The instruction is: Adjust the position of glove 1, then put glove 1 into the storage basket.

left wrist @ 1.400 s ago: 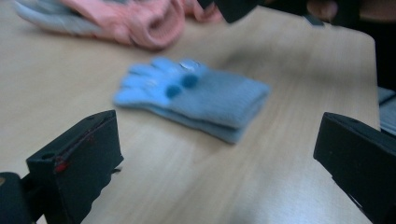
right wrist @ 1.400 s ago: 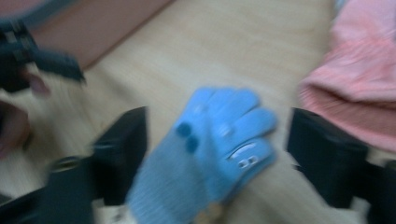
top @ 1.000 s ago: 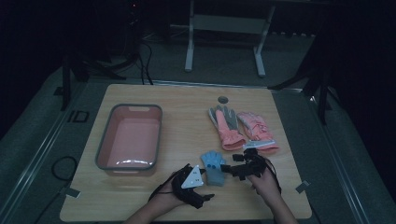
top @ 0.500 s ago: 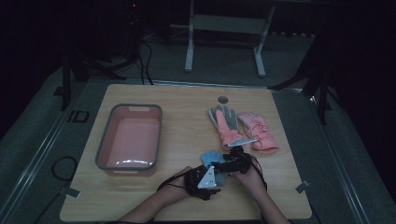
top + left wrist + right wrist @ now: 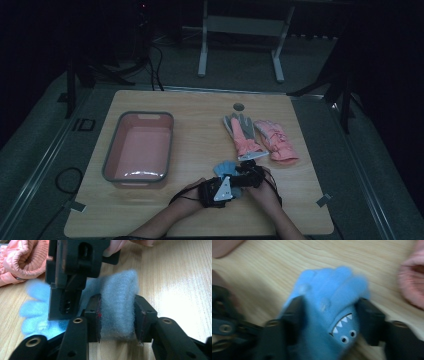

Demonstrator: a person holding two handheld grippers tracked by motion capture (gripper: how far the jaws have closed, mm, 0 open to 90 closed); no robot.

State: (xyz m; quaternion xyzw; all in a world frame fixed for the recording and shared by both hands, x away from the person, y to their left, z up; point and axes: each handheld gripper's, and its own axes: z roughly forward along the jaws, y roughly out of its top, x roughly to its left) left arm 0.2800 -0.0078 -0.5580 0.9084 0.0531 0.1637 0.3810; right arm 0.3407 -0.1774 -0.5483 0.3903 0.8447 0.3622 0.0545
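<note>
Lying near the front edge of the light wooden desk [image 5: 200, 120], right of its middle, a small blue fleece glove [image 5: 226, 168] with a shark face of white teeth and two eyes is gripped from both sides. The left gripper [image 5: 117, 315] is seen with its two black pads pressed against the glove's paler fuzzy cuff, which bulges between them; its jaws have just been closing. The right gripper [image 5: 329, 315] is seen with its jaws flanking the glove's palm and touching the fleece on both sides, the blue fingers pointing away from it; these jaws have also just been closing. Both grippers are held close together over the glove. Behind them, toward the right edge, a pink and grey glove [image 5: 242, 134] and a pink padded glove [image 5: 276, 142] are laid side by side. A pink plastic tub [image 5: 139, 150] with a grey rim is set at the left half.
</note>
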